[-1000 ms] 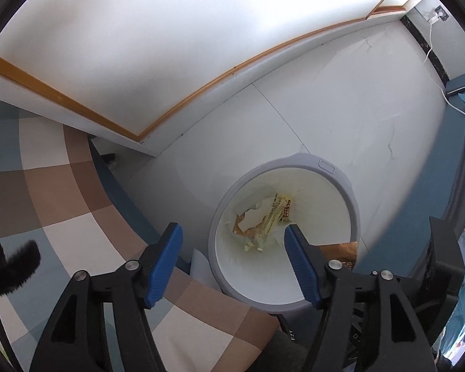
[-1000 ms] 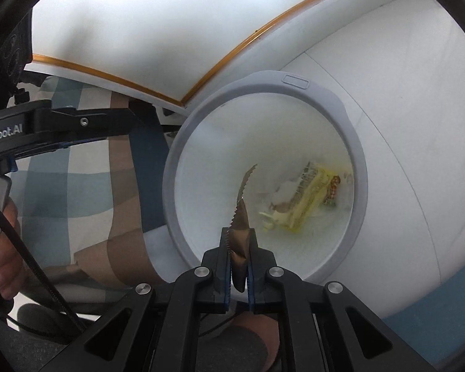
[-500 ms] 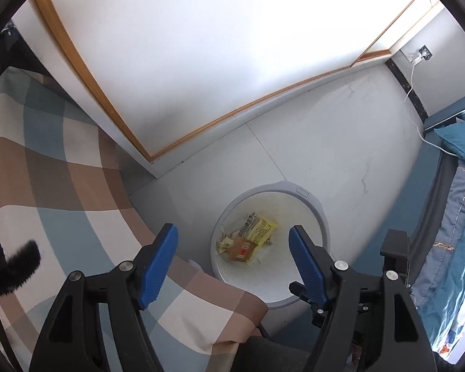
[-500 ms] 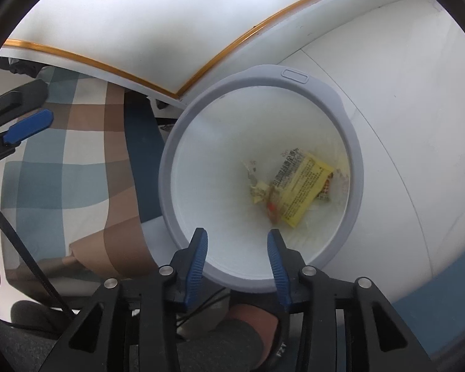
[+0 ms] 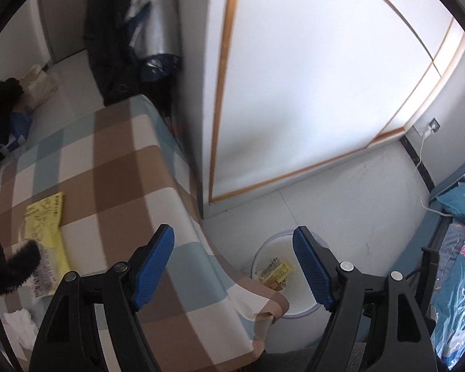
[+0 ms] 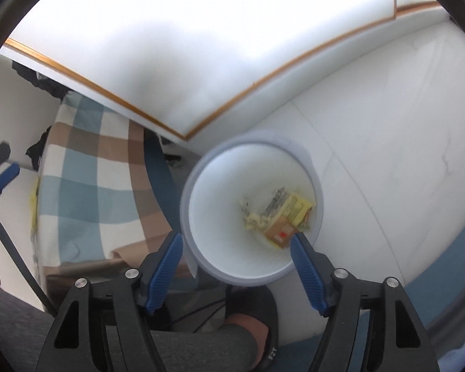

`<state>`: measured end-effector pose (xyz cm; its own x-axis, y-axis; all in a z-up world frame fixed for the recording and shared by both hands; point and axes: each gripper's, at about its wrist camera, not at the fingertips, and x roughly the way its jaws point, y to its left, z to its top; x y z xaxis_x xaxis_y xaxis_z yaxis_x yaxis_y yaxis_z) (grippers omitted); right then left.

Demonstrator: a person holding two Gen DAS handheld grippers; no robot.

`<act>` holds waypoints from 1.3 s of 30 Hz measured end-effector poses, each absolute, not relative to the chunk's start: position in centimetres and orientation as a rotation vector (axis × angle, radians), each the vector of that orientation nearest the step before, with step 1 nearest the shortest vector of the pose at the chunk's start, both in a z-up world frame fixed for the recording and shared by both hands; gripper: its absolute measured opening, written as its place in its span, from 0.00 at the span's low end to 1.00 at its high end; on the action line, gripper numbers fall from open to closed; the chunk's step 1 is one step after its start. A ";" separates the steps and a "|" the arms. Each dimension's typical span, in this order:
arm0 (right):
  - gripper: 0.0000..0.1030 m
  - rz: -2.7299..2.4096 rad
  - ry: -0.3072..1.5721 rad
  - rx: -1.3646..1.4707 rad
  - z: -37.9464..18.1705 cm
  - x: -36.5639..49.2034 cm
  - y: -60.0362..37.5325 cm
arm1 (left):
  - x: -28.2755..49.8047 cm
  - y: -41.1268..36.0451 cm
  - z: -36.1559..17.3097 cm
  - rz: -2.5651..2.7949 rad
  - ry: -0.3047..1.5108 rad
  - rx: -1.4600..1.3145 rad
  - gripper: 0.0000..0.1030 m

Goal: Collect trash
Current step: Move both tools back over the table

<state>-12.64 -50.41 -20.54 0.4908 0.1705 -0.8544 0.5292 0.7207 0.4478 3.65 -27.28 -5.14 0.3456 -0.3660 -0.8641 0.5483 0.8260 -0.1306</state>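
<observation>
A white trash bin with a grey rim [image 6: 189, 192] stands on the floor beside the table; it also shows in the left wrist view [image 5: 260, 249]. Inside lie a yellow wrapper [image 6: 294, 206], a brown wrapper [image 6: 279, 232] and crumpled scraps. My right gripper [image 6: 237, 259] is open and empty above the bin's near rim. My left gripper [image 5: 232, 262] is open and empty, high over the edge of the checked tablecloth [image 5: 114, 167]. A yellow wrapper [image 5: 45, 217], a printed wrapper [image 5: 42, 276] and a white tissue [image 5: 18, 319] lie on the table at the left.
A white door with a wood frame [image 5: 294, 93] stands behind the bin. Dark clothes [image 5: 114, 31] hang at the back. A blue bed [image 5: 458, 248] is at the right. A person's foot in a black sandal [image 6: 248, 334] is below the bin.
My right gripper opened and the brown wrapper dropped into the bin; it then rose. My left gripper lifted and swung back toward the table, bringing the trash there into view.
</observation>
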 end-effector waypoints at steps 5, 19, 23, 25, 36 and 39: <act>0.76 -0.276 0.909 0.724 -15.1 -12.7 -50.1 | 4.2 -22.7 -1.8 -0.529 0.982 0.135 0.80; 0.88 -0.095 0.630 0.473 1.9 -7.3 -39.0 | 4.8 -8.9 6.7 -0.276 0.768 -0.015 0.83; 0.88 -0.016 0.616 0.431 4.0 -6.0 -34.7 | 4.2 -5.4 7.3 -0.219 0.743 -0.036 0.88; 0.88 0.033 0.615 0.409 4.7 -5.4 -32.5 | 3.9 -4.0 7.4 -0.199 0.738 -0.035 0.88; 0.92 0.291 0.720 0.386 4.0 -1.0 -21.4 | 4.1 2.9 4.9 -0.132 0.743 -0.084 0.88; 0.92 0.304 0.754 0.360 3.4 -0.3 -19.3 | 4.4 4.4 4.1 -0.122 0.760 -0.095 0.88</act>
<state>-0.35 -19.28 3.37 0.6904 0.3930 -0.6074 -0.1385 0.8959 0.4222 4.44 4.41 4.10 0.7183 -0.1449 -0.6804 0.0762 0.9886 -0.1301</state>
